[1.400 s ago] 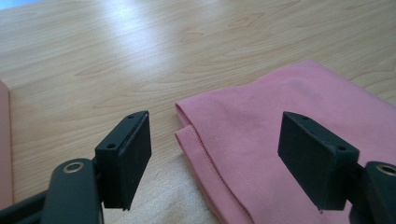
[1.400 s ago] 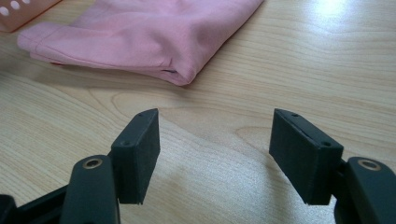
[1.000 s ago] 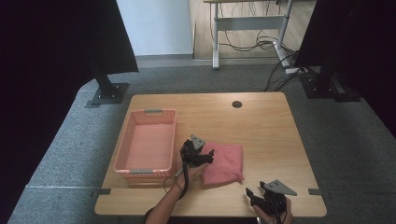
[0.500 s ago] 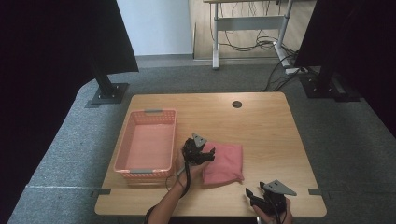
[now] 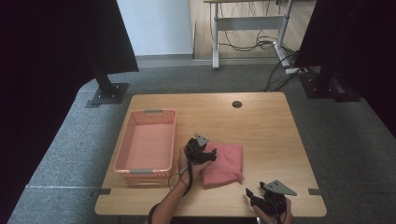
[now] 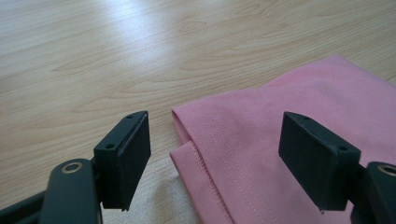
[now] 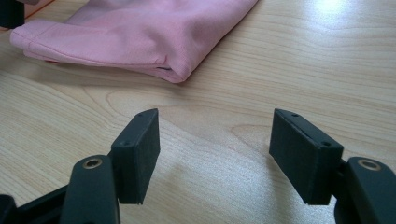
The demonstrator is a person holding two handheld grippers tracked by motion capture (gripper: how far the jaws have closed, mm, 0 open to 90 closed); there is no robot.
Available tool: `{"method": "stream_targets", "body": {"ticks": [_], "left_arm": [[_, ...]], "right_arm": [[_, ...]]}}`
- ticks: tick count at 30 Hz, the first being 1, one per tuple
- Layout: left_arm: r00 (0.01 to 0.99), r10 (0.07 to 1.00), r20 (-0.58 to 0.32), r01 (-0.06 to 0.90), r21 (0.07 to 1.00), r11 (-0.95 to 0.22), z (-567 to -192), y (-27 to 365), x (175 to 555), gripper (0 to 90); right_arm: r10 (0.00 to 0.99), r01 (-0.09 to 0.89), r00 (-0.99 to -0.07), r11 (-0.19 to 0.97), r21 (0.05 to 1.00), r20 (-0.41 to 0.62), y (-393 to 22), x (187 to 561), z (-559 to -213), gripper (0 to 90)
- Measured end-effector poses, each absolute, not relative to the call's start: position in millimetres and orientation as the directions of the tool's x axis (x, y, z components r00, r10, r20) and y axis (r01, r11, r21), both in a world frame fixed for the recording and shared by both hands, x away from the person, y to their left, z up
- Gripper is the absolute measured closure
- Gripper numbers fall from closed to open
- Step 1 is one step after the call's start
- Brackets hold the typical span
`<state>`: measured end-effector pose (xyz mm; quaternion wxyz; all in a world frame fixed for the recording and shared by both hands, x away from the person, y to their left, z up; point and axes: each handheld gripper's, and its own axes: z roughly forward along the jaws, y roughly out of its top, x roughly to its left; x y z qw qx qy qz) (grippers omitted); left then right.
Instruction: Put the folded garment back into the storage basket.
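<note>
Left gripper (image 6: 215, 158) jaws apart, straddling the stitched corner edge of the folded pink cloth (image 6: 299, 135), not clamped yet. Cloth lies flat on the light wooden table (image 5: 266, 121), just right of the pink plastic mesh basket (image 5: 147, 144). Right gripper (image 7: 215, 158) open too, idle near the table's front edge, apart from the cloth. Step looks like grasp approach; next: lower, pinch the hem layers, likely lift toward the basket.
</note>
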<state>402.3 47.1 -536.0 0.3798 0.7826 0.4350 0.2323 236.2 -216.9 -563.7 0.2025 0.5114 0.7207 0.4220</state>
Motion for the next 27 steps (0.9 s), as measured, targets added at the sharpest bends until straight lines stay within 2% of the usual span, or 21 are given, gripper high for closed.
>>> {"method": "stream_targets", "body": {"ticks": [11,19,27], "left_arm": [[0.508,0.860,0.038,0.522,0.780,-0.343,-543,45,411,25.1],[0.513,0.854,0.086,0.506,0.773,-0.382,-546,42,416,25.0],[0.515,0.854,0.072,0.523,0.763,-0.380,-550,41,420,24.9]], "right_arm": [[0.906,0.571,-0.400,0.128,0.811,0.139,-216,236,-565,33.4],[0.906,0.576,-0.400,0.128,0.808,0.141,-217,236,-565,33.4],[0.905,0.577,-0.402,0.131,0.806,0.141,-216,236,-565,33.4]]}}
